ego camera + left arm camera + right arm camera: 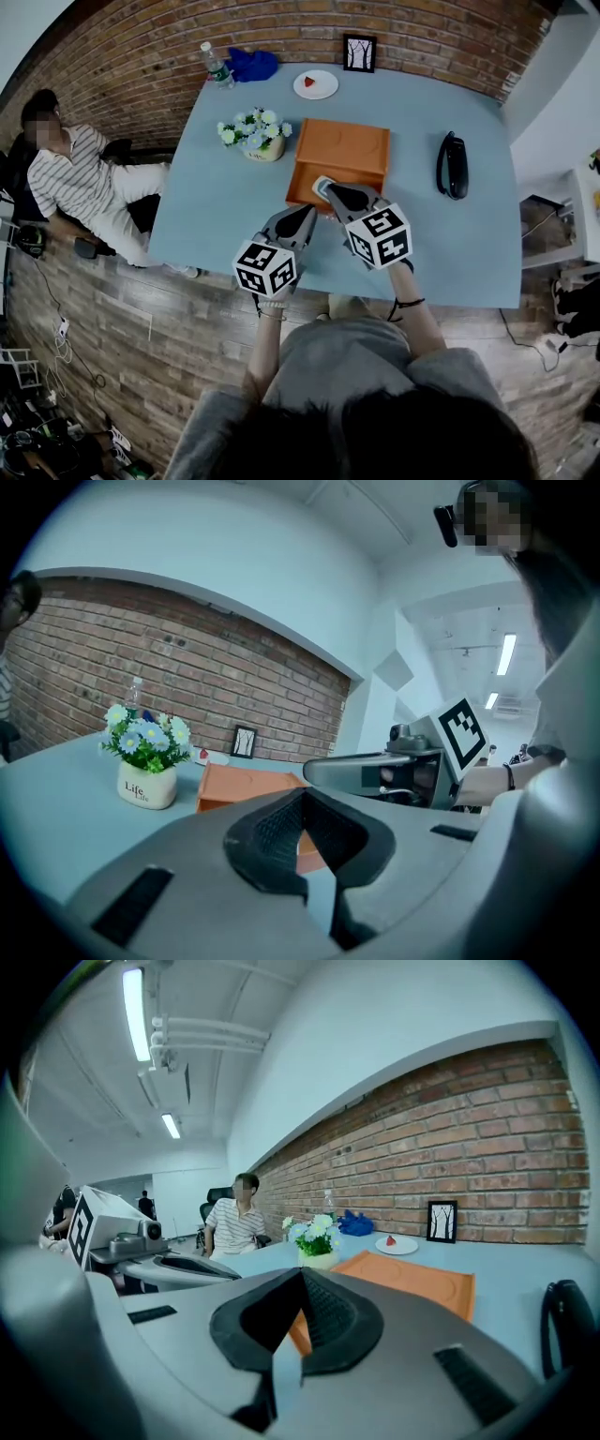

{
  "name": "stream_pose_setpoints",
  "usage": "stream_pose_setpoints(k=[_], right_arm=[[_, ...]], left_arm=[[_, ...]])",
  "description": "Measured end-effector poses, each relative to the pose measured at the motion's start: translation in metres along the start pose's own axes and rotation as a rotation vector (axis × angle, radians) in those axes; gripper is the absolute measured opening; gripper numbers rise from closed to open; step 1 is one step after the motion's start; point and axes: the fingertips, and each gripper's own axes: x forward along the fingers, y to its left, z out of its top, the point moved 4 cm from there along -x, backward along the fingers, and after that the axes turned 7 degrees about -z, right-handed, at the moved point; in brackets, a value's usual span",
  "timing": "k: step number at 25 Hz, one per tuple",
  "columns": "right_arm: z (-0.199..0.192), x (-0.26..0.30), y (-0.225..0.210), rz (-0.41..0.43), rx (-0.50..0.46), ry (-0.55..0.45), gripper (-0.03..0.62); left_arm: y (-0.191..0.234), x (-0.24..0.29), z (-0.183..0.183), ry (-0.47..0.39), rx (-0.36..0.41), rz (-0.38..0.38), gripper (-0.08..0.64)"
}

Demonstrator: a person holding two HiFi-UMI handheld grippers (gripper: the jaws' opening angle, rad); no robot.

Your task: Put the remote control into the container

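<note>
The black remote control (453,165) lies on the blue table (234,216) at the right, apart from both grippers; its end also shows in the right gripper view (565,1321). The orange container (342,150) stands mid-table and looks empty. My right gripper (328,187) is over the container's near edge, its jaws shut with nothing between them. My left gripper (305,214) hovers just left of it near the container's front corner, its jaws also together and empty. In each gripper view the container (246,785) (412,1279) sits just beyond the closed pads.
A white pot of flowers (258,133) stands left of the container. At the table's far edge are a plate (316,84), a water bottle (216,66), a blue cloth (251,64) and a picture frame (359,52). A person (84,183) sits left of the table.
</note>
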Motion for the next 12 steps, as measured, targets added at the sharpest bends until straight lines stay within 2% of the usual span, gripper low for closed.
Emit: stream_pose_setpoints(k=[12], right_arm=[[0.012,-0.046,0.035,0.0,0.0,-0.109,-0.002]], left_arm=[[-0.038,-0.026,0.01,-0.062,0.061,-0.039,0.003]])
